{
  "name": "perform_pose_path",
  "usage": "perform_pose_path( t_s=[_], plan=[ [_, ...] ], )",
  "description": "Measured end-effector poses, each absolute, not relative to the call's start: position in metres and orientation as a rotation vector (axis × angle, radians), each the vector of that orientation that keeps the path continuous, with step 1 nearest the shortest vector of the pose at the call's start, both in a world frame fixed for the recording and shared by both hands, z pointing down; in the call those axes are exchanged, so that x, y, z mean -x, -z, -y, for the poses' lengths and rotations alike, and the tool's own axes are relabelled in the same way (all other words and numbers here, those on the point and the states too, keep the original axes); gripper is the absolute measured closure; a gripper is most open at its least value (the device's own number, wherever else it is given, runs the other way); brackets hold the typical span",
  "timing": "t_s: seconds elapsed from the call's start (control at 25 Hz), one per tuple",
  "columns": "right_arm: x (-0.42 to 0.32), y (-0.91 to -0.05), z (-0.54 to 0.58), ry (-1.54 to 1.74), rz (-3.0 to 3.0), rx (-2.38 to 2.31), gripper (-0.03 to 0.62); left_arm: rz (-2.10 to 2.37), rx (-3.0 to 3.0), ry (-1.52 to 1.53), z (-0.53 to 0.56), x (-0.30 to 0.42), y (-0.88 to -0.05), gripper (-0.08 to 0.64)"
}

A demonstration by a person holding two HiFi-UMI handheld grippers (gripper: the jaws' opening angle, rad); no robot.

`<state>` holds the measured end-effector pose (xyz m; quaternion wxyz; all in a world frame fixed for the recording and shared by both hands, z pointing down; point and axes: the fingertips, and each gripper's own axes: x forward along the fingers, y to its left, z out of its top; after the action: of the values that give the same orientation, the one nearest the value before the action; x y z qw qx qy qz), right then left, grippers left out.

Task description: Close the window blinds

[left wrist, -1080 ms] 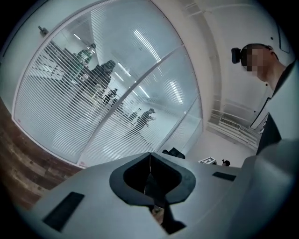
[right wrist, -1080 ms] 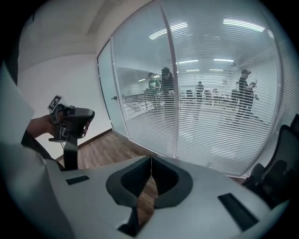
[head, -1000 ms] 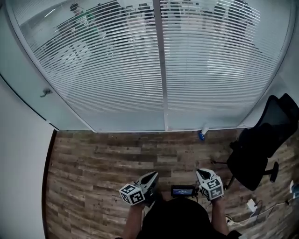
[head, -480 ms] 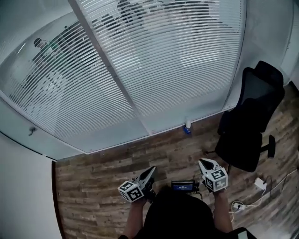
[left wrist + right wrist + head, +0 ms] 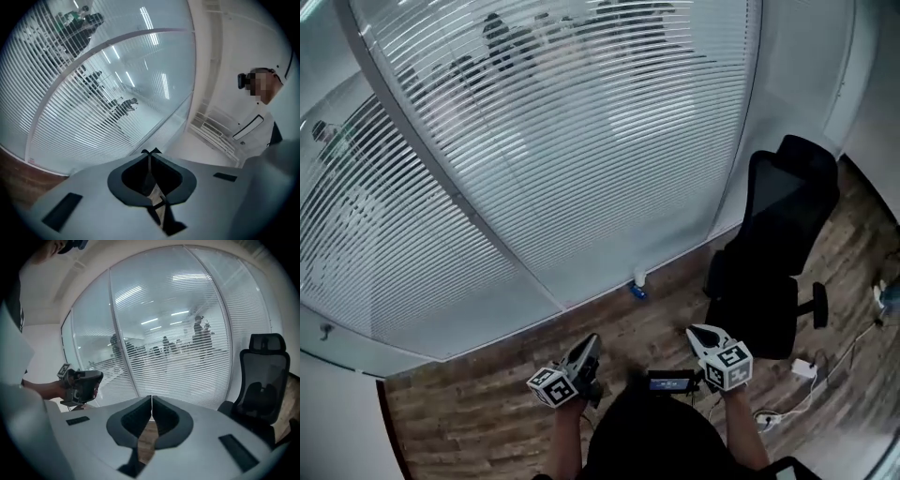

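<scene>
White slatted window blinds (image 5: 572, 141) hang over a glass wall, and people show dimly through the slats. The blinds also fill the left gripper view (image 5: 70, 108) and the right gripper view (image 5: 178, 352). My left gripper (image 5: 589, 343) is low by my body, well back from the blinds, its jaws shut on nothing (image 5: 151, 153). My right gripper (image 5: 695, 331) is beside it, also shut and empty (image 5: 151, 398). In the right gripper view the left gripper (image 5: 82, 384) shows at the left, held in a hand.
A black office chair (image 5: 773, 253) stands at the right near the blinds. A small white and blue bottle (image 5: 637, 284) sits on the wood floor at the wall's foot. A white adapter with cables (image 5: 806, 367) lies at the right. A dark mullion (image 5: 431, 169) crosses the glass.
The head view has swung to the right: the blinds and mullion slid left, and the chair and bottle came nearer the middle. Both grippers stay low and shut.
</scene>
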<state>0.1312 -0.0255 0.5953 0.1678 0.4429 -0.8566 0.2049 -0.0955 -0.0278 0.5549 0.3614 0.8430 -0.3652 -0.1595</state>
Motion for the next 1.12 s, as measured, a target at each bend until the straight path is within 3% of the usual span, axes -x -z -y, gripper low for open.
perform_pose_path(
  t_s=[0.2,0.32,0.52,0.72,1.12],
  plan=[
    [-0.129,-0.567,0.085,-0.421,2.306,-1.223,0.581,0.986,-2.114,0.566,0.120,0.145,-0.556,0.551],
    [-0.136,-0.568,0.117,-0.425,2.266,-1.271,0.581,0.952,-2.132,0.683,0.182,0.138,-0.546,0.549],
    [-0.100,-0.594,0.115,-0.476,2.305,-1.196,0.581,0.757,-2.069,0.850,0.195,0.116,-0.550,0.538],
    [-0.123,-0.577,0.129,-0.408,2.297,-1.231,0.581,0.939,-2.131,0.662,0.187,0.120,-0.563,0.535],
    [-0.089,-0.586,0.197,-0.444,2.466,-1.004,0.581,1.217,-2.079,0.598,0.202,0.155,-0.540,0.506]
  ],
)
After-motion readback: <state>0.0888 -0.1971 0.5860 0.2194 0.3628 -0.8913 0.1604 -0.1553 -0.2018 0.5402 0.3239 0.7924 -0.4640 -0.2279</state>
